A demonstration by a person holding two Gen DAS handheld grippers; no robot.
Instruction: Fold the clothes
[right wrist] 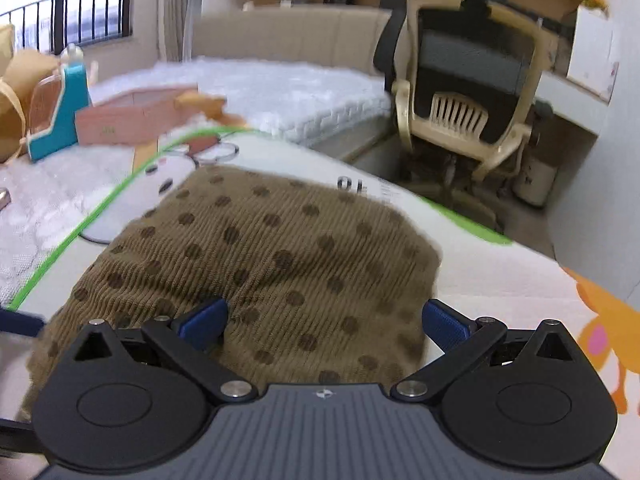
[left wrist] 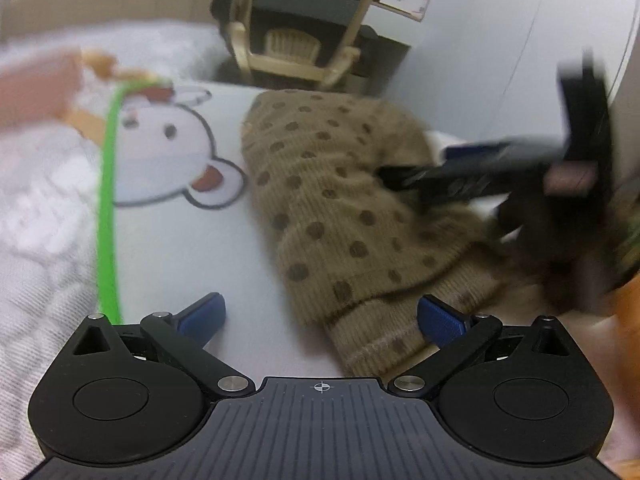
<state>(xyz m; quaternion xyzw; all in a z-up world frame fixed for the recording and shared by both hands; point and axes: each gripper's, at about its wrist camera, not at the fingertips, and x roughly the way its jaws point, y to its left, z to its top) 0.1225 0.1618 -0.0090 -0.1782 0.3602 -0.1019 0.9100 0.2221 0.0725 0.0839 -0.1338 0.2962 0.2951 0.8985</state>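
A: Quick one. Where's the garment?

B: Brown dotted sweater [right wrist: 256, 264] lies bunched on the play mat [left wrist: 192, 248], the one with the green border and cartoon bear. Ribbed hem end sits nearest the left gripper [left wrist: 320, 320].

A: Left jaws?

B: Spread wide, nothing between them. The right-hand blue pad [left wrist: 440, 322] overlaps the hem edge in the picture, but I can't tell if it touches.

A: Right gripper [right wrist: 324, 322]?

B: Also wide open in its own view, empty, hovering low over the sweater's near edge. In the left view it's a blurred dark shape over the far side of the knit.

A: So which step?

B: My read: between grasps, fold looks partly done since the cloth is doubled and lumpy, not flat. Can't confirm how many folds.

A: Next move needs?

B: Probably each gripper takes an edge, left at the hem, right at its near edge, pinching the full thickness, then lifting evenly so the layers don't slide.
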